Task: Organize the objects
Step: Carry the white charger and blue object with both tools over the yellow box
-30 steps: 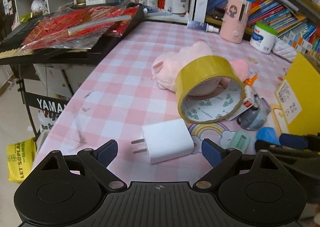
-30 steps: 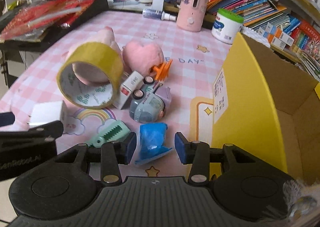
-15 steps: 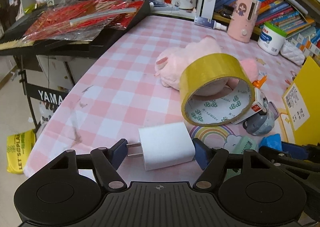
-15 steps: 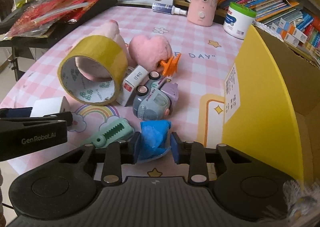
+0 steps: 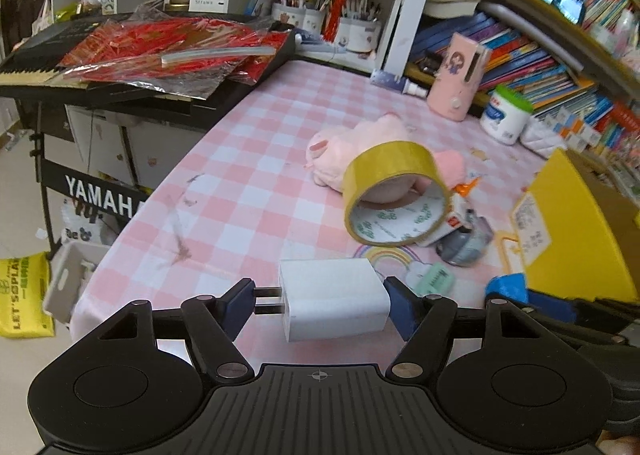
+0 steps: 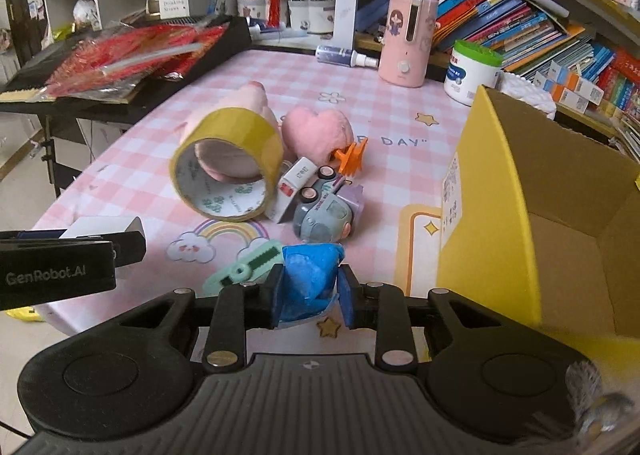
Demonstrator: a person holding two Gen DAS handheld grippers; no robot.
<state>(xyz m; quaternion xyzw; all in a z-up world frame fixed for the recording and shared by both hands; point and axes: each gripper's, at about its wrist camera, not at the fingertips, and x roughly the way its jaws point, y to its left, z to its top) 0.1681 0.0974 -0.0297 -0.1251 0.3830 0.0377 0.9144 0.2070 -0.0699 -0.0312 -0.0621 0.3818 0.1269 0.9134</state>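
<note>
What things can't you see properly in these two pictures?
- Inside of the yellow box: in the right wrist view its near wall hides most of the floor; the left wrist view shows only its outside.
- Blue thing: the right gripper fingers cover its sides, so its shape is unclear.
- White charger: in the right wrist view the left gripper hides most of it.
- Pink plush: the yellow tape roll covers part of it.

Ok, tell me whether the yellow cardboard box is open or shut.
Open. The yellow cardboard box has its top flaps up, and the right wrist view looks straight into its brown interior; the part that shows holds nothing.
</note>
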